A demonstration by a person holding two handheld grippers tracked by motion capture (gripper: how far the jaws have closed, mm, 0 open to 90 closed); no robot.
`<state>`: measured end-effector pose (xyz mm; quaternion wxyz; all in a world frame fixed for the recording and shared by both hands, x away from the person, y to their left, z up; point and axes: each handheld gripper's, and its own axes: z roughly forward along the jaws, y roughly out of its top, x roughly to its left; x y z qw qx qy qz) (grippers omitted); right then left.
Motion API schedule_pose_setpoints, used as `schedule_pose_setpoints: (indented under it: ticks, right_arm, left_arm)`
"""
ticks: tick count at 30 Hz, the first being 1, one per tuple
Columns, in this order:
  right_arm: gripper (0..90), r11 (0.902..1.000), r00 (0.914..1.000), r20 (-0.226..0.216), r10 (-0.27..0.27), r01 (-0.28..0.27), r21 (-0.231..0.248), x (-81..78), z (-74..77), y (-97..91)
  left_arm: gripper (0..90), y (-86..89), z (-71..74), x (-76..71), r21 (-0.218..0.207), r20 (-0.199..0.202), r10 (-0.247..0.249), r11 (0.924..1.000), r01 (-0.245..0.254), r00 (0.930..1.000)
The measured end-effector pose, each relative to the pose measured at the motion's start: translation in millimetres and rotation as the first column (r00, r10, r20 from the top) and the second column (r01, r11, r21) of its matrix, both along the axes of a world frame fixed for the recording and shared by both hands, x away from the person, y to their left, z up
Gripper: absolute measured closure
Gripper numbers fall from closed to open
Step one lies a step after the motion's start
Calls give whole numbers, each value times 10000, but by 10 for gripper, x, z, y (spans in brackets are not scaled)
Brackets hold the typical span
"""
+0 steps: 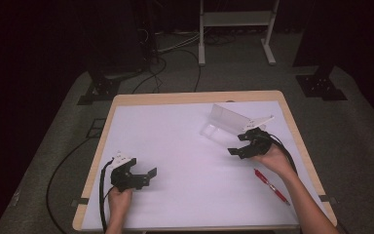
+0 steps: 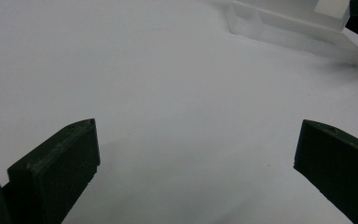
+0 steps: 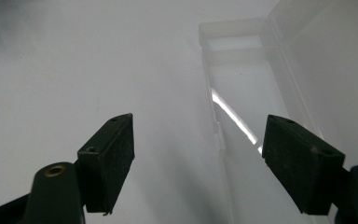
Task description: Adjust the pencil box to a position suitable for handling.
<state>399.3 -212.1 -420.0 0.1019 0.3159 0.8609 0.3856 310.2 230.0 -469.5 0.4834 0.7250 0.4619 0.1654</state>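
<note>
hovering right tool [image 1: 237, 144] released | clear case [image 1: 227, 120] just beyond | left tool [image 1: 148, 176] released

The room is dark all around, and light falls mostly on the surface [image 1: 126, 100], which has a pale wood edge and a white top. The floor [image 1: 360, 126] is grey, with black cables [image 1: 58, 170] lying on it and running off to the back. Behind the surface stands a white frame with two legs [image 1: 236, 29], and two black stands with flat feet [image 1: 321, 85] sit on the floor, one at each side.
</note>
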Motion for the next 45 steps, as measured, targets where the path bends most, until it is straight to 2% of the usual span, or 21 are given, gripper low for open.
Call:
schedule_pose_setpoints:
  ticks: [10,25,29,36,45]
  right_arm:
    - [299,9996,9995,-320,-70,61,-286,136,-119,64]
    - [421,9977,9984,-496,-274,243,-625,263,-269,97]
    - [466,9973,9985,-493,-245,210,-698,276,-291,104]
    - [607,9953,9986,-456,-265,221,-942,304,-357,140]
    - [723,9928,9988,-408,-263,213,-1182,311,-387,157]
  left_arm:
    - [0,1,1,0,-16,5,-10,10000,10,10000]
    - [0,1,0,0,-16,-1,-9,10000,9,10000]
    - [0,0,0,0,-24,9,-11,10000,11,10000]
    - [0,0,0,0,-38,3,-1,10000,1,10000]
    - [0,1,-1,1,-51,-5,4,10000,-4,10000]
